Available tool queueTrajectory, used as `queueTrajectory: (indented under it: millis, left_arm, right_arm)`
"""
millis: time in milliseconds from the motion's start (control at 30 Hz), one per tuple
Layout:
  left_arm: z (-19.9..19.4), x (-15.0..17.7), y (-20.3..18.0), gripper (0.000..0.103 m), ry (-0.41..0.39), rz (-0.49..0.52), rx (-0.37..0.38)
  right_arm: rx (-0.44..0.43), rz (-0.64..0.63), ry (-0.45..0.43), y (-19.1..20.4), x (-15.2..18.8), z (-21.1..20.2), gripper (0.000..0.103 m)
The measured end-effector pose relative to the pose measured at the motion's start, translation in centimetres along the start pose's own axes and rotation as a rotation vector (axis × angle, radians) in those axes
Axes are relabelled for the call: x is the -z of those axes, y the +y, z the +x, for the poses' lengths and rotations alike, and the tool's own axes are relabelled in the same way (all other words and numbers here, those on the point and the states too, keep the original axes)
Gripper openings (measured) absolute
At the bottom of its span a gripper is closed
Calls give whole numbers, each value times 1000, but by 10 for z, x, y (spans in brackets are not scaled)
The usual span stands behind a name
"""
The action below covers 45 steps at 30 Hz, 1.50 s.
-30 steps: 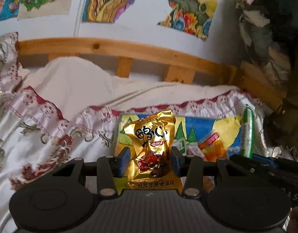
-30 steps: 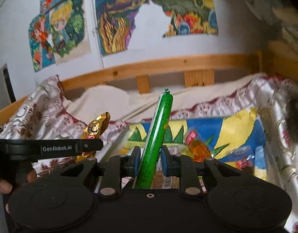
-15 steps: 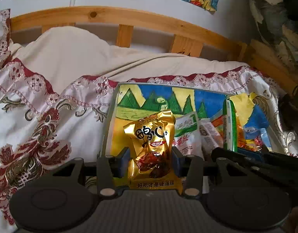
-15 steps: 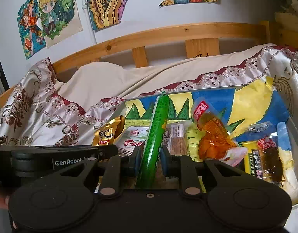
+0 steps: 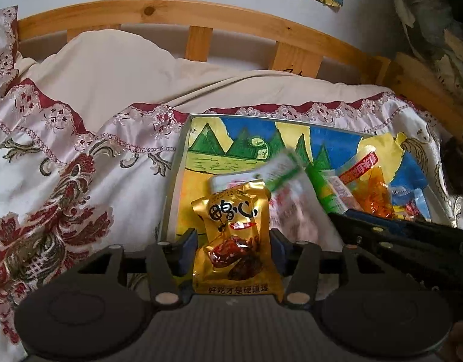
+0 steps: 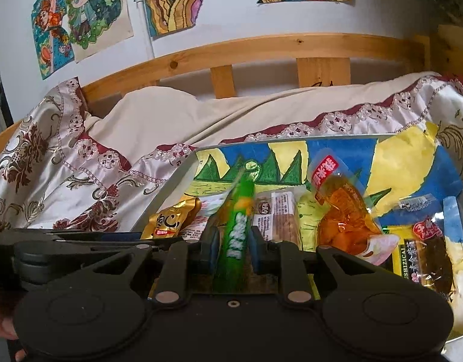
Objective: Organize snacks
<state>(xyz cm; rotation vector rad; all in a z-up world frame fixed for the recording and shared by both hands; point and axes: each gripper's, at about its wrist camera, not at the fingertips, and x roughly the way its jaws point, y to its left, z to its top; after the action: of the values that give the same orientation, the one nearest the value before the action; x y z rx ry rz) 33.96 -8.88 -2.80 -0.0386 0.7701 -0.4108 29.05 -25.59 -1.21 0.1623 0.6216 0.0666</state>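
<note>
Left wrist view: we see the left gripper (image 5: pixel 233 249) pitched down over the near left corner of the painted tray (image 5: pixel 174 181); its jaws are opening, and the gold snack packet (image 5: pixel 236 241) stands upright between the blue pads; a sliver of gap shows on either side, so we read the pads as no longer pressing it. The packet's lower edge sits against the gripper body; behind it lies a blurred white-and-green packet (image 5: pixel 288 181). The right gripper's dark frame crosses the lower right of this view.

Right wrist view: the right gripper (image 6: pixel 233 249) also tilts downward over the tray (image 6: pixel 177 175); its jaws are opening a little; the green stick snack (image 6: pixel 236 238), smeared by motion, leans away between the pads, which look clear of it on both sides. Beyond it in the tray lie a clear bread-like packet (image 6: pixel 279 214), an orange packet (image 6: pixel 346 217) and a dark pickle packet (image 6: pixel 424 256). The gold packet (image 6: pixel 171 218) shows at left, above the left gripper's frame. A person's fingertips (image 6: pixel 3 328) show at the lower left edge. The tray rests on an embroidered quilt (image 6: pixel 65 181) before a wooden bed rail (image 6: pixel 261 48).
</note>
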Motion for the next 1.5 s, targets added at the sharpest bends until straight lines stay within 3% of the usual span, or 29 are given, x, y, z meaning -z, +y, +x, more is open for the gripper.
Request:
queueTrajectory:
  millis: [100, 233, 767, 1000, 1100, 1500]
  left_arm:
    - [-6, 0, 3, 67, -16, 4, -13]
    - [-16, -1, 8, 70, -30, -12, -18]
    - [-104, -9, 4, 99, -226, -42, -61]
    - [-147, 0, -5, 102, -288, -44, -50]
    - [-163, 7, -8, 102, -299, -58, -42]
    - [-216, 50, -19, 102, -330, -47, -80]
  right_arm:
    - [5, -23, -19, -2, -1, -5, 28]
    - [2, -10, -43, -8, -3, -16, 32]
    - [12, 2, -212, -10, -24, -105, 73]
    - [-3, -1, -278, -5, -26, -151, 86]
    - [-17, 8, -299, -3, -24, -170, 96]
    - [-18, 45, -327, 2, 9, -232, 102]
